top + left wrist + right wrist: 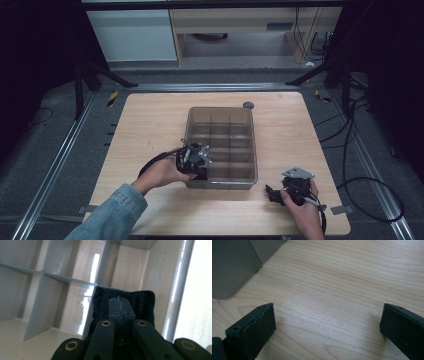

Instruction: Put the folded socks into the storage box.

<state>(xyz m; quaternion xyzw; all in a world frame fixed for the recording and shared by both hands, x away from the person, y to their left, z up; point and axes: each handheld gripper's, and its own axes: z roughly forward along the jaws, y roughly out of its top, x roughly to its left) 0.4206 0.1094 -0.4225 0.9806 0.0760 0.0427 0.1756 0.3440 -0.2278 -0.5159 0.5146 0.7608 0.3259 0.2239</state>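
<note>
The left gripper [121,305] is clamped on a dark folded cloth [100,302], holding it inside the near corner cell of the divided bin [252,150], just below its jaws. To do this well, seat the cloth fully beneath the dividers before letting go. The right gripper [327,322] rests agape over bare table [337,277]. No legible markings observed.

The cloth [125,302] looks black or very dark navy, the divided bin [221,150] translucent grey, the table [150,120] pale wood-grain.
</note>
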